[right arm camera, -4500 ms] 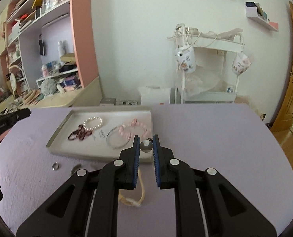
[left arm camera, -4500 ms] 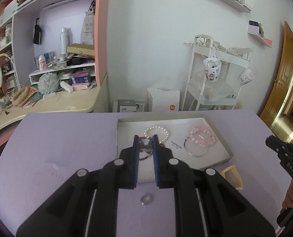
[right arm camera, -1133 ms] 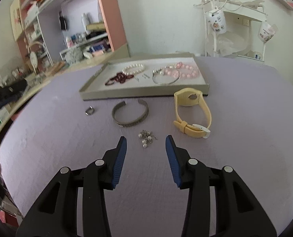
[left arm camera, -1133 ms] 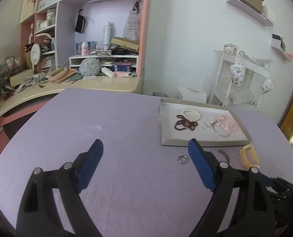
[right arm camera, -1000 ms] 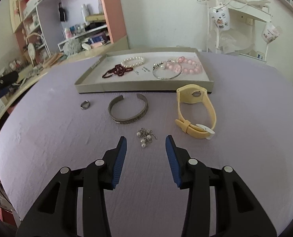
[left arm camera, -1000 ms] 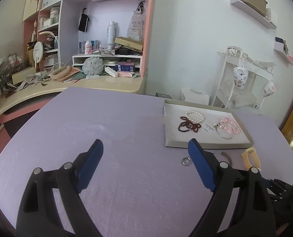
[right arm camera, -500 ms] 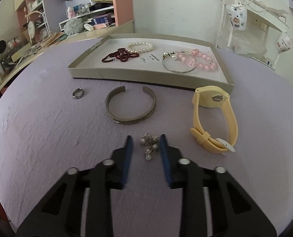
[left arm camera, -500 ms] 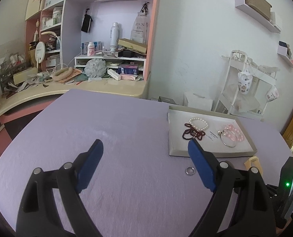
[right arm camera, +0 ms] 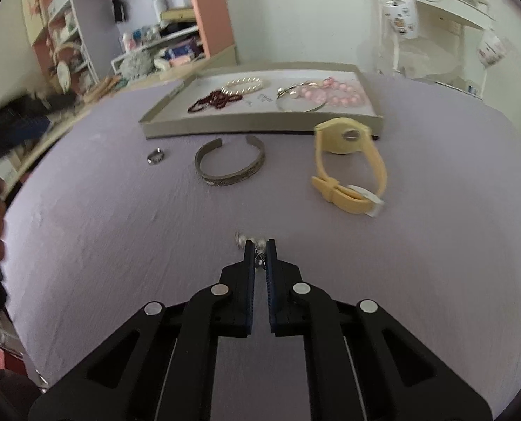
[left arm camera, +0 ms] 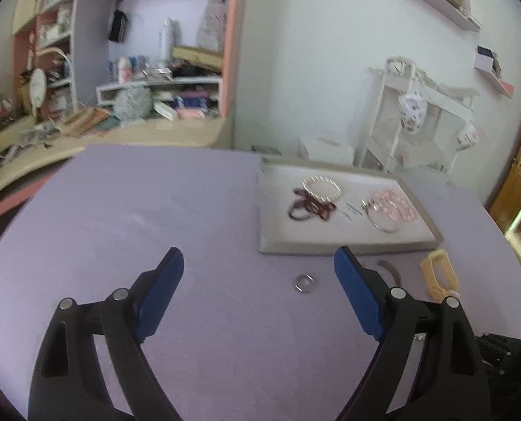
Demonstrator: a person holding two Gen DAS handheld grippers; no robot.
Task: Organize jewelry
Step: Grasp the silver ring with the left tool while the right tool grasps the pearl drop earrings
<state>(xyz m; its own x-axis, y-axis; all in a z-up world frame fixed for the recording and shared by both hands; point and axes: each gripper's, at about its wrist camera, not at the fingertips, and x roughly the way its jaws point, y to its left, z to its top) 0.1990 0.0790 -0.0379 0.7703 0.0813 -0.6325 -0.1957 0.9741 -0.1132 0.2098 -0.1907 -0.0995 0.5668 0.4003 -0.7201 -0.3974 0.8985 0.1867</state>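
Right gripper [right arm camera: 259, 252], jaws pinched narrow on the small pearl earring cluster [right arm camera: 250, 240] at their tips: a light, loose, slippery piece, best taken centrally; left gripper [left arm camera: 258, 270] stands wide, empty.

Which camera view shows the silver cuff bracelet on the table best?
The right wrist view: the silver cuff bracelet lies whole and unobstructed before the tray. In the left wrist view only one curved end shows beside the left gripper's finger.

The right gripper [right arm camera: 259, 251] has its jaws clamped on pearl earrings [right arm camera: 242, 239] lying on the purple tablecloth [right arm camera: 120, 231].
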